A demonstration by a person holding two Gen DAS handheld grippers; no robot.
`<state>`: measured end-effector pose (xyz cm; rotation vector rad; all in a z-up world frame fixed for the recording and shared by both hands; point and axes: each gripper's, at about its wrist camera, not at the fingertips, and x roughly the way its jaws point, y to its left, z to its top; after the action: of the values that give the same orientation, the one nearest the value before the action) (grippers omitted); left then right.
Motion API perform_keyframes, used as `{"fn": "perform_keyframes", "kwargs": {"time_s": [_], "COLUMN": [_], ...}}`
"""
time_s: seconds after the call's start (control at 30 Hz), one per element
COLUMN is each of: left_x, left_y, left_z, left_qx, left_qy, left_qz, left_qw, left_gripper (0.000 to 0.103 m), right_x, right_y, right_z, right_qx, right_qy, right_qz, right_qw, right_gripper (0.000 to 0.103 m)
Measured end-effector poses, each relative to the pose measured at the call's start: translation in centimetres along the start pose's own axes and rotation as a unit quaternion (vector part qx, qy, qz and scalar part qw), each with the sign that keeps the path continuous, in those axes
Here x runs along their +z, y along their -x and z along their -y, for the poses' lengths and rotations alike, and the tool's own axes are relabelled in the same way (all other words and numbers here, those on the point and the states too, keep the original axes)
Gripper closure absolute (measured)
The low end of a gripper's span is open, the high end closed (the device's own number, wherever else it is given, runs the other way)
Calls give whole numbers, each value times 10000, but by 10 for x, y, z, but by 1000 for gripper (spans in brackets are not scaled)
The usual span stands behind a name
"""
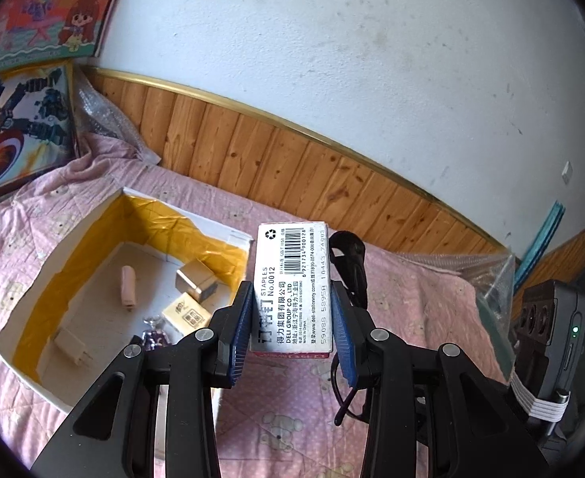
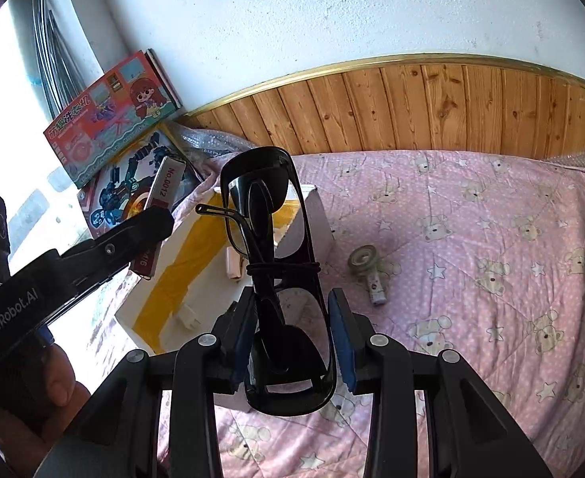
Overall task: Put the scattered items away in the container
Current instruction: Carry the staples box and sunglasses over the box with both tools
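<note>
My left gripper [image 1: 292, 318] is shut on a white staples box [image 1: 292, 283], which it holds upright above the pink quilt, just right of the container. The container [image 1: 53, 263] is a white open box lined with yellow tape. Inside lie a pink item [image 1: 128, 285], a gold box [image 1: 197, 279], a small yellow box [image 1: 185, 312] and a white charger [image 1: 73, 344]. My right gripper [image 2: 292, 318] is shut on folded black sunglasses [image 2: 276, 239], held above the container's [image 2: 165, 279] near right corner. A small grey-and-white gadget [image 2: 368, 271] lies loose on the quilt.
Two toy boxes [image 2: 113, 119] lean against the wall beyond the container, with bubble wrap [image 1: 105, 119] beside them. Wood panelling [image 2: 432, 107] runs along the bed's far side. The pink quilt [image 2: 491, 259] spreads out to the right. A hand [image 2: 53, 382] grips the left tool.
</note>
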<state>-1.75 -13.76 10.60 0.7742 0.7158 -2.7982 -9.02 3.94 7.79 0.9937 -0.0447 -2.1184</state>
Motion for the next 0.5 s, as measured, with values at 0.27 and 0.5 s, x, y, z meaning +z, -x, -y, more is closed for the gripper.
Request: {"fn": "perform_keyframes", "kwargs": {"time_s": [0.27,0.5], "left_x": [11,19], "left_y": [1,2], "left_z": [-30,-60], "left_qx": [43,98], "left_qy": [234,554], "left_qz": [38,36], "left_qw": [9997,9984], "left_gripper": [64,64], "right_x": [16,28], "right_y": [-16,-20], "right_z": [-29,-43], "right_qx": [97,87], "right_qy": [230,376], "right_qz": [17,28], "right_qw": [9997,9993], "right_gripper": [65,65]}}
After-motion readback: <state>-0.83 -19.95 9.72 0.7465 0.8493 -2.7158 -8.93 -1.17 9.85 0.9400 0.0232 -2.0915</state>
